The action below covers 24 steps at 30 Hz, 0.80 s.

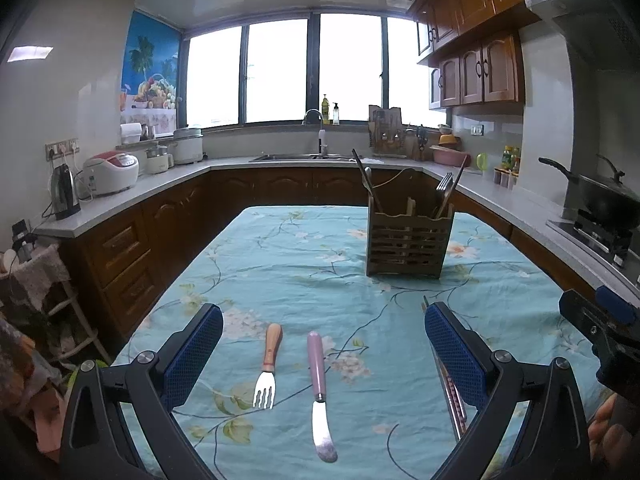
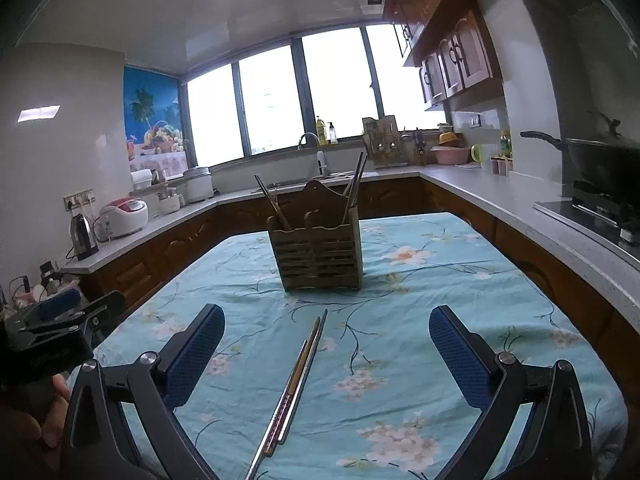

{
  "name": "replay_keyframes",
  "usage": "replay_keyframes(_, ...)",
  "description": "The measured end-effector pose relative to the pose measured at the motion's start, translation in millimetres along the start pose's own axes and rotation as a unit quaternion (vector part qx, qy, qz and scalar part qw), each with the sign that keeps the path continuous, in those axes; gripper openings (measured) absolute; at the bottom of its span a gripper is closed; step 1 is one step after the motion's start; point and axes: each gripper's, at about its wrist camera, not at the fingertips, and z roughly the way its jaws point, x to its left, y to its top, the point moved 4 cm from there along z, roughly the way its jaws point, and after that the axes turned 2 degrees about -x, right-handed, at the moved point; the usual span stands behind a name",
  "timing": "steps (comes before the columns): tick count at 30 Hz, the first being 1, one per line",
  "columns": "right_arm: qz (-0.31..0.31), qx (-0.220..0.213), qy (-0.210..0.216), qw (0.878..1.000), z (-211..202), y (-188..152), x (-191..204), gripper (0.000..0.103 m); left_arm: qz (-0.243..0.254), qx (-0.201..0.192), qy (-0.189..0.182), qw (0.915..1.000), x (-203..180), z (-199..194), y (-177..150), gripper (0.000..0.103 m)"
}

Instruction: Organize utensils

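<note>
Both sets of jaws are spread wide with nothing between the pads: the left gripper (image 1: 324, 344) hangs over the near end of the table (image 1: 280, 264), the right gripper (image 2: 326, 344) beside it. Going left to right on the flowered blue cloth, a fork (image 1: 267, 372) with a wooden handle lies flat, tines toward the camera; just beside it lies a knife (image 1: 320, 396) with a pink handle; next comes a pair of chopsticks (image 2: 292, 388), side by side. Farther back, right of the fork and knife, stands a slatted wooden holder (image 2: 318, 248) with several utensils upright in its compartments.
</note>
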Motion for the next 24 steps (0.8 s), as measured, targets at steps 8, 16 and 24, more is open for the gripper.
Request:
replay_keyframes(8, 0.000, -0.003, 0.001, 1.000, 0.0, 2.1, 0.9, 0.103, 0.002, -0.002, -0.001, 1.0000, 2.1, -1.5, 1.0, 0.102)
replay_keyframes(16, -0.002, -0.005, 0.001, 1.000, -0.8, 4.7, 1.1, 0.103, 0.001, -0.003, 0.000, 1.0000, 4.4, -3.0, 0.3, 0.102)
replay_keyframes(24, -0.005, -0.008, 0.000, 1.000, -2.1, 6.2, 2.7, 0.103, 0.005, -0.003, 0.001, 1.0000, 2.2, -2.8, 0.4, 0.102)
